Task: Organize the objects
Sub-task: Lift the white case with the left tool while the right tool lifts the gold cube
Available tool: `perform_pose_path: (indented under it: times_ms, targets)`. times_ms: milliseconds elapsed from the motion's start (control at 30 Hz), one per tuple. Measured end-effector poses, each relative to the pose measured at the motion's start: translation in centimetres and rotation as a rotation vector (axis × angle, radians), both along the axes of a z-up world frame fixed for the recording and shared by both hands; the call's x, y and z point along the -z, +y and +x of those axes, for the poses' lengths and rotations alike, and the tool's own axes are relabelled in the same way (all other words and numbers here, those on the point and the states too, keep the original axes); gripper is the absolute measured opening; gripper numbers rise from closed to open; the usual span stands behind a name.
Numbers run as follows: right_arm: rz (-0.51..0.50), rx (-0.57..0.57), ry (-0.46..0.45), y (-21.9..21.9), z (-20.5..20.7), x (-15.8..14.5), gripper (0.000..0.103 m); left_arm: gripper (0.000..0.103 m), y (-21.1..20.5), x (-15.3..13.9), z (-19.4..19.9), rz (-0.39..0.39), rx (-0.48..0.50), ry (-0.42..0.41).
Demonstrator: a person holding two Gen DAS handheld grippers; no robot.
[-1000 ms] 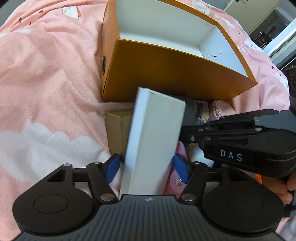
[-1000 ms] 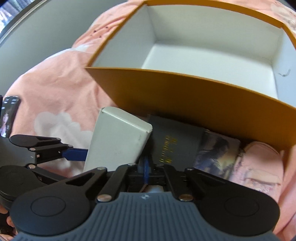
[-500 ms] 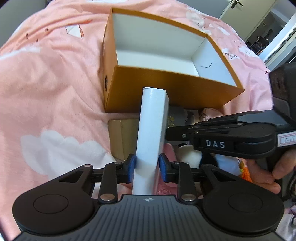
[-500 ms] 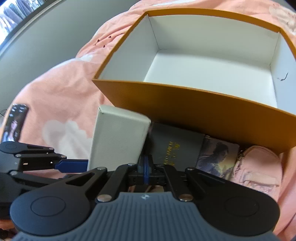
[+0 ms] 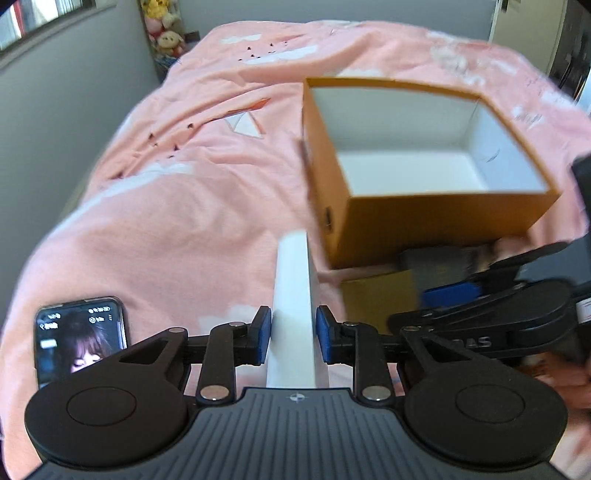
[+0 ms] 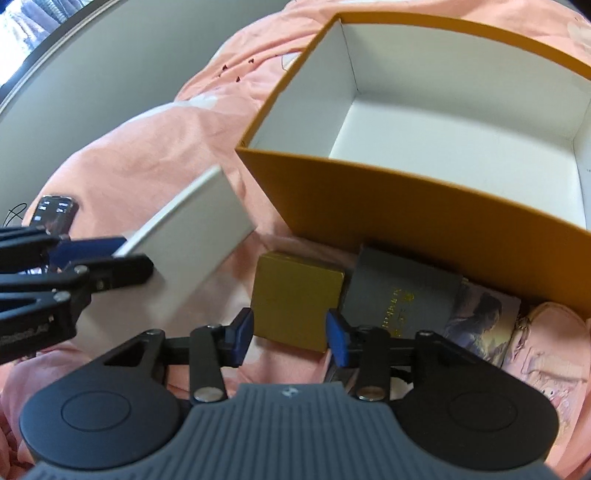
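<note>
My left gripper (image 5: 293, 334) is shut on a white box (image 5: 293, 306), held edge-on above the pink bedspread, left of the orange open box (image 5: 436, 221). The white box also shows in the right wrist view (image 6: 192, 240), lifted at the left. My right gripper (image 6: 290, 336) is open, with the gold box (image 6: 295, 299) just beyond its fingertips. A dark grey box (image 6: 399, 295), a picture card (image 6: 480, 317) and a pink pouch (image 6: 546, 347) lie in a row along the orange box's (image 6: 406, 206) front wall. The orange box is empty inside.
A phone (image 5: 79, 334) with a lit screen lies on the bedspread at the left, also in the right wrist view (image 6: 53, 212). A grey wall runs along the left side of the bed. Plush toys (image 5: 166, 33) sit at the far corner.
My left gripper has lifted the white box up and to the left, away from the pile. My right gripper has opened and now frames the uncovered gold box.
</note>
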State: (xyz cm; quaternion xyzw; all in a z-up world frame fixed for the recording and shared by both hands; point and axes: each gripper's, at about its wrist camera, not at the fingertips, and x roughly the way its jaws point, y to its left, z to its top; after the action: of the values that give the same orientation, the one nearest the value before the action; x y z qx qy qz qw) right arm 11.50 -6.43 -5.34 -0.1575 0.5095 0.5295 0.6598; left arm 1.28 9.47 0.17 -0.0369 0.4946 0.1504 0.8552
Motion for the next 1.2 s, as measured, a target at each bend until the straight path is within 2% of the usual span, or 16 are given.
perform_pose_path:
  times_ms: [67,200,433,500,667,700,733,800,833,867,1000,1033,1067,1100,1133,1200]
  targets:
    - [-0.014,0.004,-0.001,0.4,-0.3,0.5,0.06,0.029,-0.1,0.9,0.3,-0.002,0.006,0.013]
    - [-0.035,-0.004,-0.002,0.5,-0.8,1.5,0.063,0.029,0.0,1.7,0.8,-0.027,-0.003,0.017]
    - [-0.027,0.026,-0.035,1.1,-1.3,2.7,0.063,0.032,2.8,1.7,0.4,-0.332,-0.068,-0.02]
    - [-0.019,0.029,-0.049,1.3,-1.5,2.9,0.063,0.035,3.6,1.9,0.3,-0.425,-0.095,-0.024]
    - [0.0,0.046,-0.043,0.9,-1.1,2.8,0.061,0.036,4.7,2.6,0.0,-0.539,-0.151,-0.031]
    - [0.006,0.05,-0.043,0.7,-1.0,2.6,0.027,0.036,4.9,2.8,0.0,-0.541,-0.166,-0.029]
    - [-0.007,0.066,-0.066,0.4,-0.8,2.1,0.015,0.037,4.9,2.9,0.0,-0.539,-0.171,-0.022]
    - [0.017,0.069,-0.049,-0.5,-0.2,1.1,0.003,0.042,4.9,3.3,0.3,-0.552,-0.177,-0.008]
    - [0.022,0.073,-0.052,-0.9,0.2,0.5,0.003,0.049,4.9,3.7,0.4,-0.559,-0.178,0.0]
    - [0.023,0.079,-0.061,-1.3,0.5,0.0,0.003,0.051,4.7,4.1,0.6,-0.565,-0.179,0.009]
    - [0.046,0.088,-0.041,-2.0,1.5,-0.7,0.014,0.051,4.2,5.3,0.8,-0.592,-0.189,0.023]
    - [0.045,0.082,-0.039,-1.9,1.6,-0.6,0.018,0.053,4.1,5.5,0.8,-0.592,-0.192,0.024]
    - [0.036,0.083,-0.043,-1.7,1.6,-0.3,0.028,0.057,4.0,5.6,0.8,-0.585,-0.195,0.025]
    - [0.029,0.079,-0.046,-1.6,1.5,-0.1,0.032,0.06,4.0,5.7,0.8,-0.579,-0.2,0.024]
    - [0.022,0.074,-0.041,-1.5,1.0,0.1,0.032,0.069,4.0,5.9,0.8,-0.573,-0.213,0.024]
    - [0.004,0.079,-0.021,-1.2,1.4,0.8,0.032,0.072,4.2,6.6,0.9,-0.579,-0.229,0.02]
